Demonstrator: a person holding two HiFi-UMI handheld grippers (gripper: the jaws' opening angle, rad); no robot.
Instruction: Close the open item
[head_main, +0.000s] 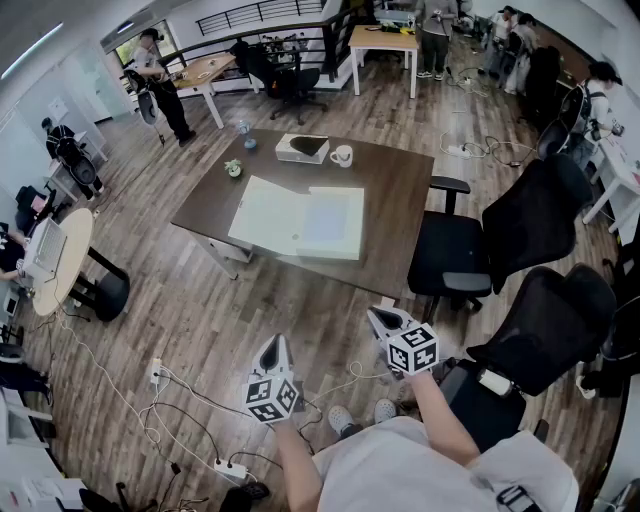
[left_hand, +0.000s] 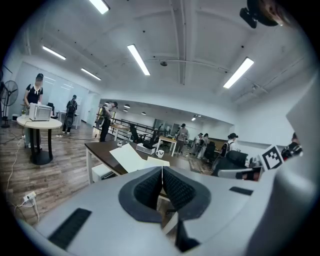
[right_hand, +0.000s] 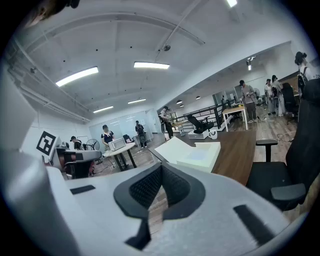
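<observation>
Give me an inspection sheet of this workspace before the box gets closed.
Surface: brown table on a wood floor.
Job's things: open white box, lid swung open beside its base.
Clutter: white mug, small box, little plant at the table's far end.
Tools: left tool and right tool both shut, empty, short of the table.
Cables: leads and a power strip on the floor.
Surroundings: black office chairs beside the table; people at distant desks.
</observation>
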